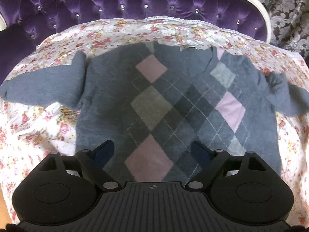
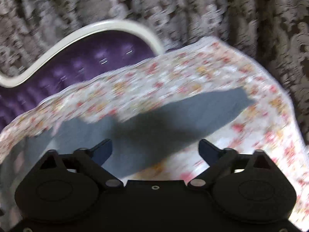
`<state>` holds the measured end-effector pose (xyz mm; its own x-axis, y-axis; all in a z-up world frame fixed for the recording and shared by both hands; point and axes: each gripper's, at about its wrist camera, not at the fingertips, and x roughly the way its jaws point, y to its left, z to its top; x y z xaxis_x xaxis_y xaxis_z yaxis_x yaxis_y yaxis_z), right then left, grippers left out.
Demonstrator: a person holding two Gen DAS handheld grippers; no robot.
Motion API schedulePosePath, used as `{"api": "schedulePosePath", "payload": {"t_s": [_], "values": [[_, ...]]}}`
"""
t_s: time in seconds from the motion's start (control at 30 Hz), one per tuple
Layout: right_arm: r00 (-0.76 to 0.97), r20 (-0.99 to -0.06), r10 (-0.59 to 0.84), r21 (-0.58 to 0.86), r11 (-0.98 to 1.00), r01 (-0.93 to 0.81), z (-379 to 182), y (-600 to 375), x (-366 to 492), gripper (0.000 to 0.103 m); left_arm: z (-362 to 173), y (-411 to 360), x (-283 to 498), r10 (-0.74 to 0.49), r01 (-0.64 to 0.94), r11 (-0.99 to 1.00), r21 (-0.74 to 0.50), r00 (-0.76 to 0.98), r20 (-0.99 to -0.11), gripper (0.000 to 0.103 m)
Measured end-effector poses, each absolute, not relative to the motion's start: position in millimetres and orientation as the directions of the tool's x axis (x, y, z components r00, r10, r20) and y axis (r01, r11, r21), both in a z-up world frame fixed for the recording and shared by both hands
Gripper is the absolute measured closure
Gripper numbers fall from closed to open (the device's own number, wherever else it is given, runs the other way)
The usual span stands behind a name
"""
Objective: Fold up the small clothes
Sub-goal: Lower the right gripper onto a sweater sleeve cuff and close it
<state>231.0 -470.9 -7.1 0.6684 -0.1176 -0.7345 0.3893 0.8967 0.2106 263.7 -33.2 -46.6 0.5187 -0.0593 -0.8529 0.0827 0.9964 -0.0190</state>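
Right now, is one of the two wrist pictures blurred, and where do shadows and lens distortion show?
Left wrist view: sharp; the argyle sweater shows crisp diamonds, and the floral sheet bulges from fisheye bending. Right wrist view: heavily motion-blurred; the flowers smear, the purple tufted headboard shows streaked highlights, and a dark shadow lies across the grey sleeve.

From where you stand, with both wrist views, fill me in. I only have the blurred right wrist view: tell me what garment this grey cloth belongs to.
Observer: It is a sleeve of a grey argyle sweater, lying flat on the floral sheet.
Operator: Report the left gripper.
Observer: The left gripper is open above the sweater's hem, gripping nothing.
Operator: Describe the other sleeve.
Observer: The far sleeve lies spread outward, not yet folded in.
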Motion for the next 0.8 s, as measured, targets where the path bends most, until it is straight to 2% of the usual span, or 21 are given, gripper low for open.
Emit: {"api": "schedulePosePath", "payload": {"t_s": [0.13,0.2,0.27,0.43,0.6,0.8], "values": [[0.654,-0.728,-0.204,0.180,0.864,0.471,-16.6,-516.6,235.2,0.020,-58.7,-38.5,257.7,-0.076,0.120,0.993,-0.015,0.523,-0.849,0.031],[0.650,-0.726,-0.225,0.179,0.851,0.494,-22.7,-538.6,236.4,0.031,-63.9,-40.9,253.8,-0.076,0.131,0.991,-0.007,0.531,-0.844,0.041],[0.630,-0.737,-0.246,0.173,0.832,0.527,-30.6,-559.3,239.4,0.036,-67.1,-42.4,248.5,-0.075,0.137,0.991,0.001,0.550,-0.832,0.046],[0.624,-0.757,-0.193,0.292,0.755,0.587,-57.5,-602.1,241.0,0.041,-71.6,-38.3,234.3,-0.130,0.155,0.987,-0.043,0.614,-0.778,0.047],[0.648,-0.744,-0.165,0.385,0.686,0.617,-84.1,-621.9,246.2,0.041,-79.6,-35.9,235.1,-0.104,0.125,0.991,-0.039,0.576,-0.811,0.047],[0.681,-0.707,-0.192,0.419,0.661,0.622,-100.8,-626.4,261.6,0.043,-82.9,-28.2,232.4,-0.084,0.101,0.994,-0.033,0.558,-0.825,0.047]]}}
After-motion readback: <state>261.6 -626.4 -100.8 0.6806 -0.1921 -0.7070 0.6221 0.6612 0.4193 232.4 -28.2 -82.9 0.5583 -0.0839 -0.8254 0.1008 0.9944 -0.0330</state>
